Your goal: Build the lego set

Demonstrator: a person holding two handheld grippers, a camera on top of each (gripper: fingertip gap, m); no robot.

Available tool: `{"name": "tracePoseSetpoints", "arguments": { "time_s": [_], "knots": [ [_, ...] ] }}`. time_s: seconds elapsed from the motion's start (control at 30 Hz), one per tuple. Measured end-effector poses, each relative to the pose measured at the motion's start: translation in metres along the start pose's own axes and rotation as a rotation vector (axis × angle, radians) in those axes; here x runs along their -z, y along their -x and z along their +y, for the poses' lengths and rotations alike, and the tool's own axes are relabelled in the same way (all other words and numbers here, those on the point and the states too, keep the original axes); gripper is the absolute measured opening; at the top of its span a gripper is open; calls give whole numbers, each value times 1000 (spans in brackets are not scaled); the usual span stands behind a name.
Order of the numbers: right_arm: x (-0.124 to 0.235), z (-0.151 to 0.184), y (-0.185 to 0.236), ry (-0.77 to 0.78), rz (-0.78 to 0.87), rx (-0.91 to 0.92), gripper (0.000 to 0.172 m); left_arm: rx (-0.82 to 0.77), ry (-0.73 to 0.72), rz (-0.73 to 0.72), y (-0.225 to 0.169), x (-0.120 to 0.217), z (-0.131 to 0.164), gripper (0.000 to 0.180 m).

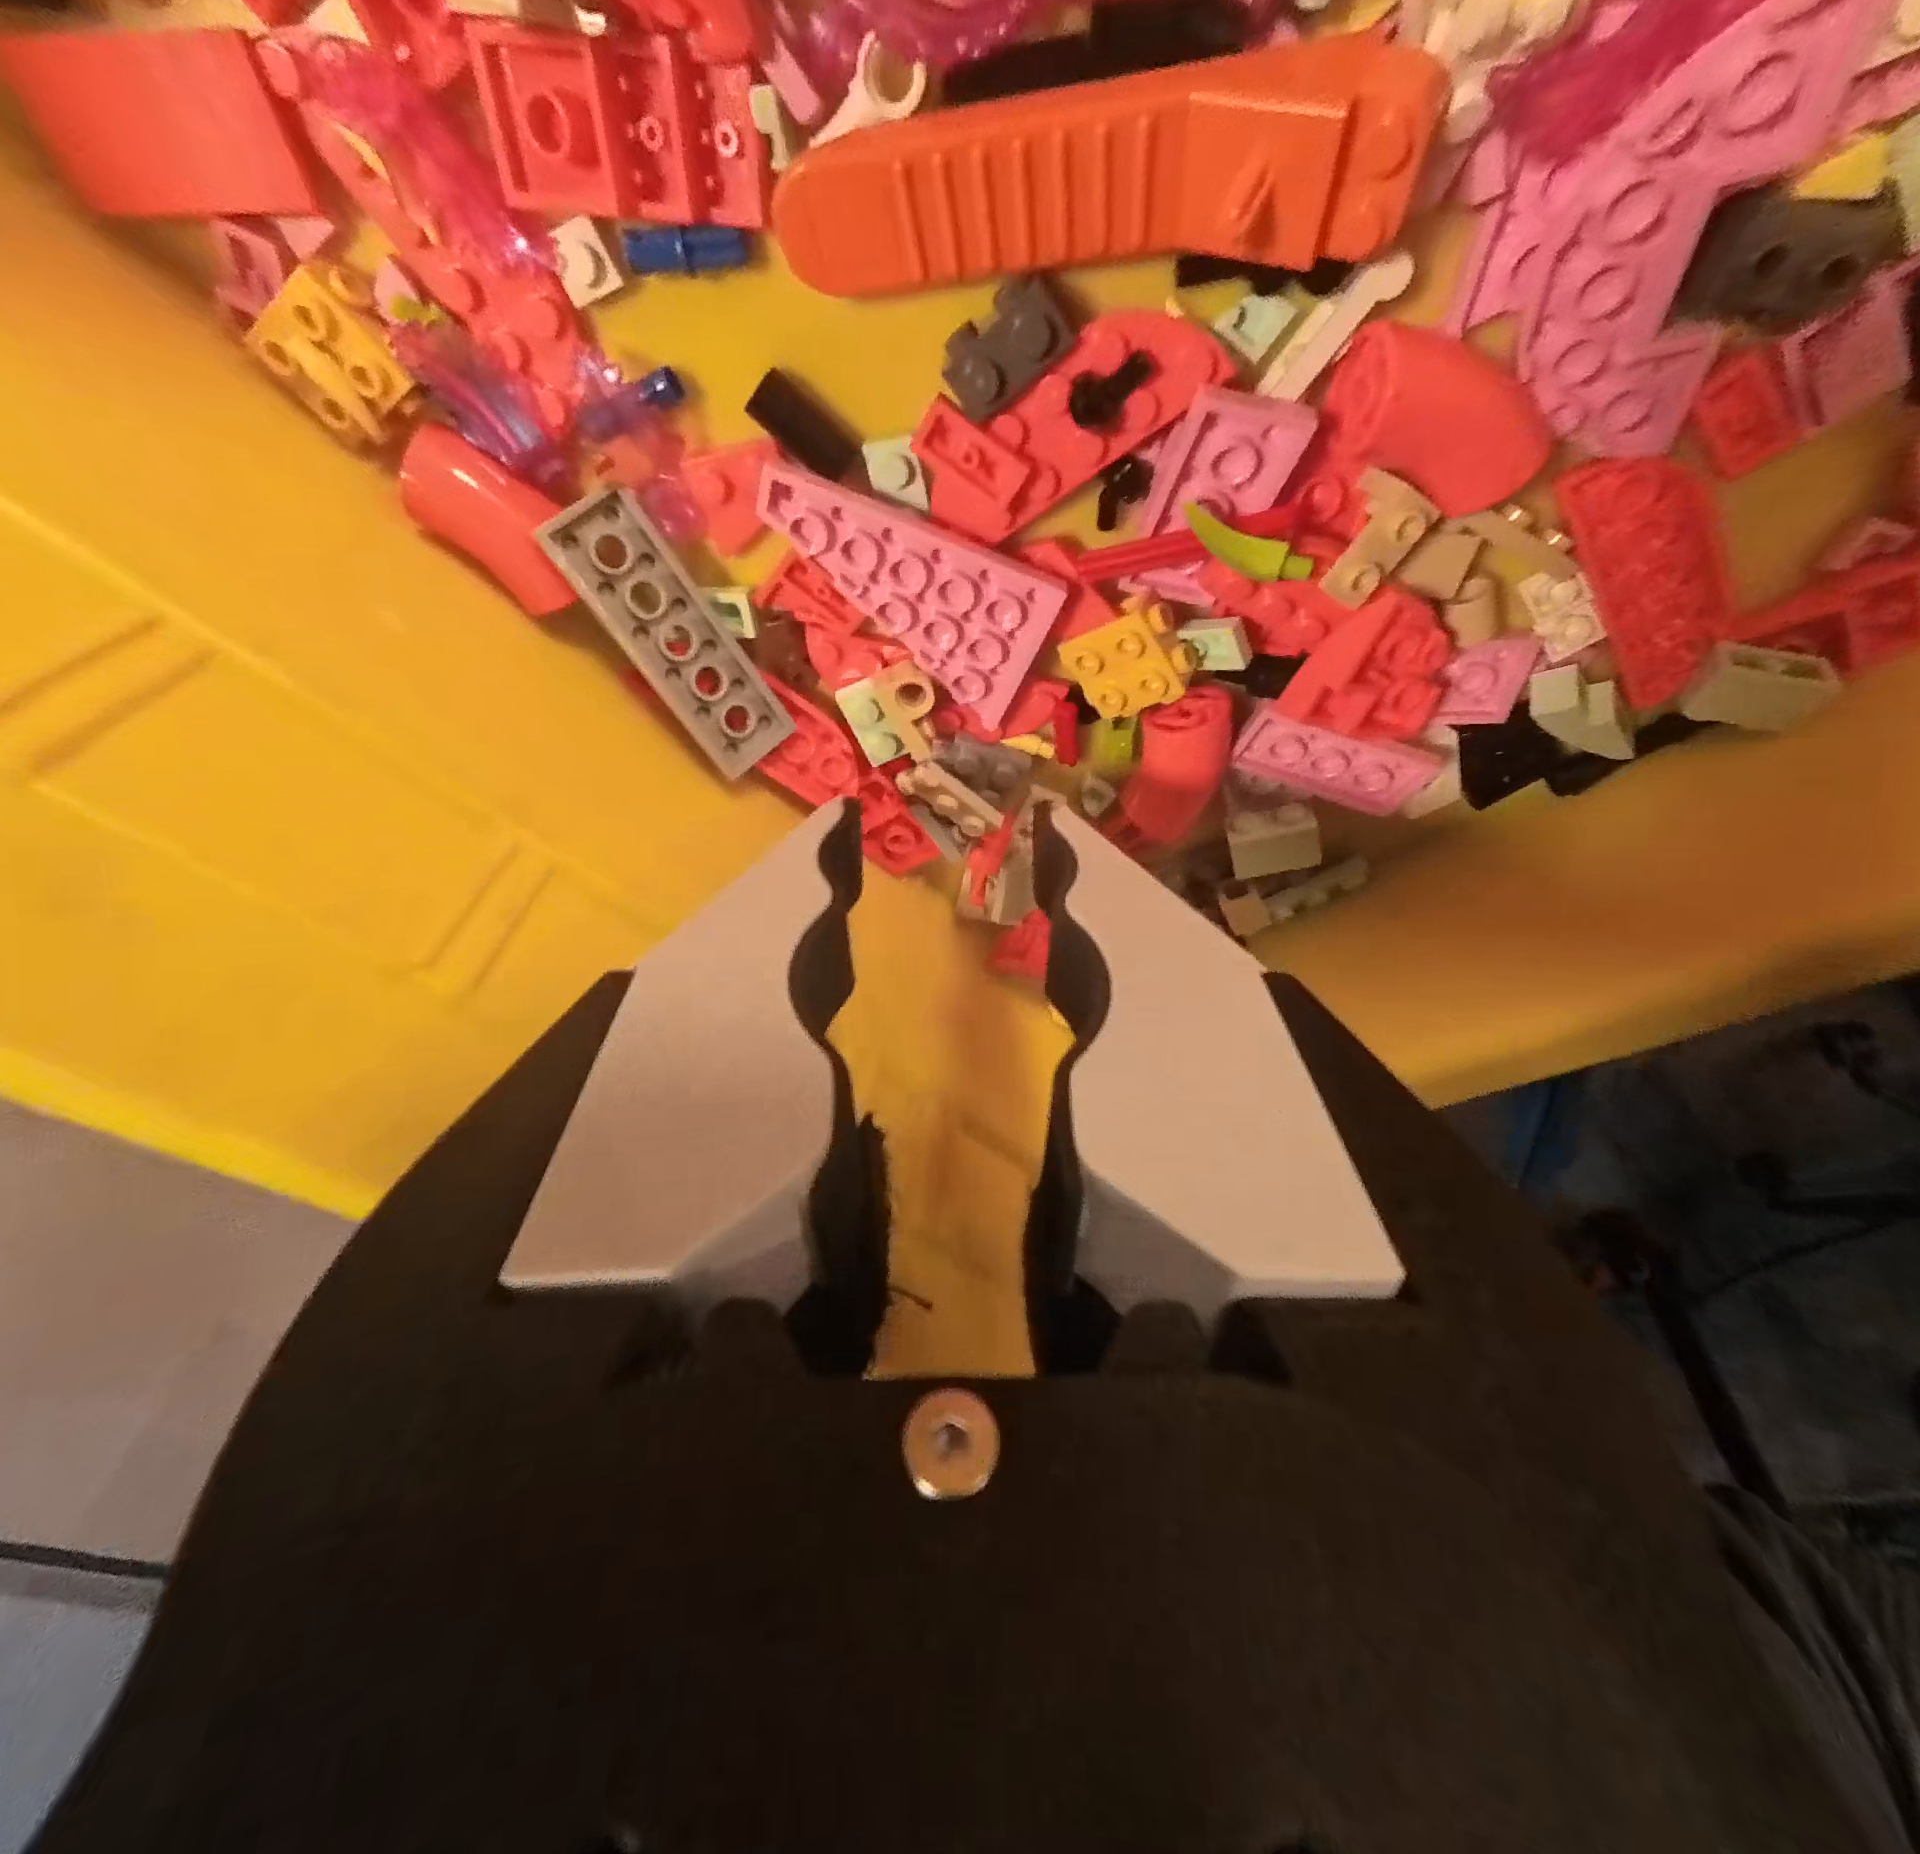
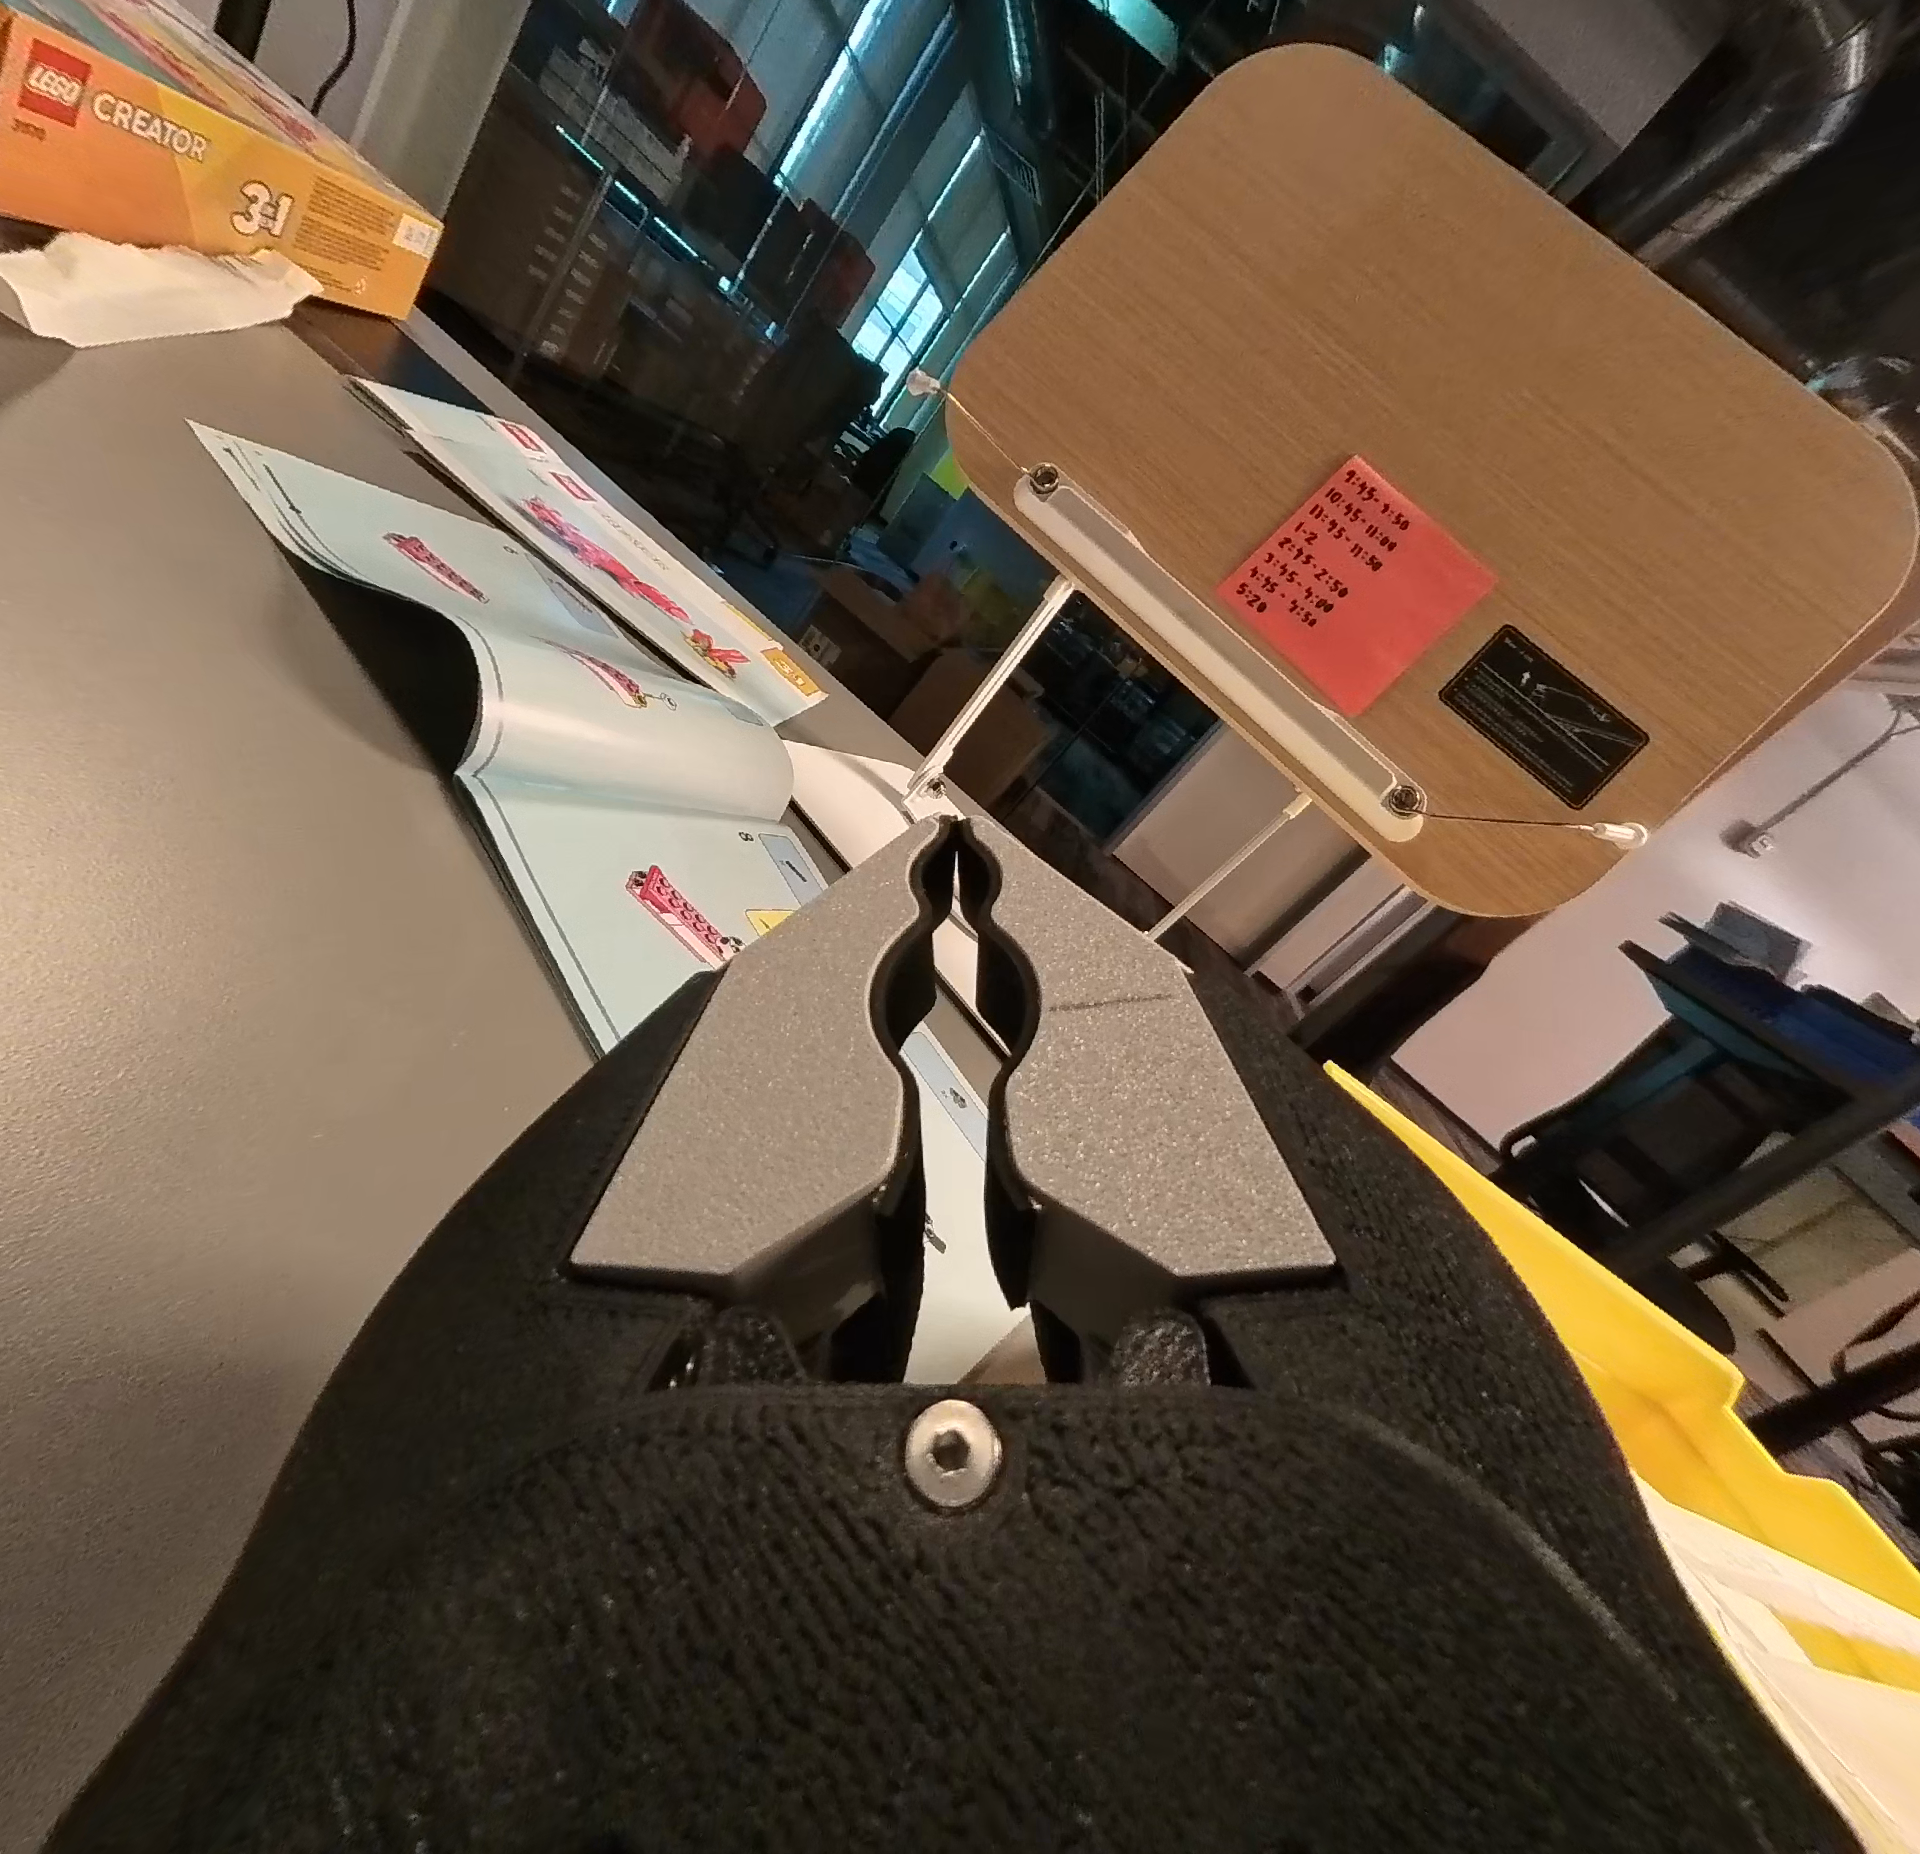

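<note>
In the left wrist view my left gripper is open above a yellow bin, at the near edge of a heap of loose toy bricks in red, pink, tan and grey. A small tan-grey piece lies between the fingertips, close to the right pad, and the left pad stands clear of it. A small red plate lies by the left fingertip. A grey plate with holes and a pink wedge plate lie just beyond. In the right wrist view my right gripper is shut with nothing between its pads, above an open instruction booklet.
An orange brick separator lies at the far side of the heap. On the grey table stand an orange toy box and white crumpled paper. A wooden board bearing a pink note stands at the right. The yellow bin's edge shows at the lower right. Across from one pair of fingers to the other is roughly 60 cm.
</note>
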State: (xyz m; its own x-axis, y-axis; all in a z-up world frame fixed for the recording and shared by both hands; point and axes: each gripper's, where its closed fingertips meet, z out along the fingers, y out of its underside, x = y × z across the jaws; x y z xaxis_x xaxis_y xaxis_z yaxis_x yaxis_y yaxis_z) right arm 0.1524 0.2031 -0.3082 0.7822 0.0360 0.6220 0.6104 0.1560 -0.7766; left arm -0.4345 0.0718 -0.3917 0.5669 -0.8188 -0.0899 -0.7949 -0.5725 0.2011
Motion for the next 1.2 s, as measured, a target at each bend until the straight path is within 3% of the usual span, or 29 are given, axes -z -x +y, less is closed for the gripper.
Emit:
{"name": "tracePoseSetpoints", "arguments": {
  "time_s": [0.27, 0.37, 0.5, 0.63, 0.67, 0.73, 0.8, 0.97, 1.2],
  "knots": [
    [0, -1, 1, -6, -5, -4, 0, -33, 10, 40, -2, -9, -4, 19],
    [0, -1, 1, -7, -7, -6, 0, -27, -97, 50, 0, 0, -17, 8],
    [0, -1, 1, -7, -8, -6, 0, -33, -309, 57, 1, 23, -43, 8],
    [0, -2, 2, -7, -9, -6, 0, -34, -424, 32, 3, 38, -59, 8],
    [0, -2, 2, -6, -10, -6, 0, -23, -431, 27, 5, 39, -61, 15],
    [0, -2, 2, -6, -10, -5, 0, 3, -404, 32, 6, 36, -58, 39],
    [-1, -1, 2, -6, -10, -6, 0, 23, -350, 25, 8, 31, -50, 43],
    [-1, -2, 2, -7, -11, -8, 0, 51, -158, 18, 5, 13, -18, 31],
    [-1, -1, 2, -6, -11, -8, 0, 74, -140, 28, 4, 8, -9, 22]
  ]
}}
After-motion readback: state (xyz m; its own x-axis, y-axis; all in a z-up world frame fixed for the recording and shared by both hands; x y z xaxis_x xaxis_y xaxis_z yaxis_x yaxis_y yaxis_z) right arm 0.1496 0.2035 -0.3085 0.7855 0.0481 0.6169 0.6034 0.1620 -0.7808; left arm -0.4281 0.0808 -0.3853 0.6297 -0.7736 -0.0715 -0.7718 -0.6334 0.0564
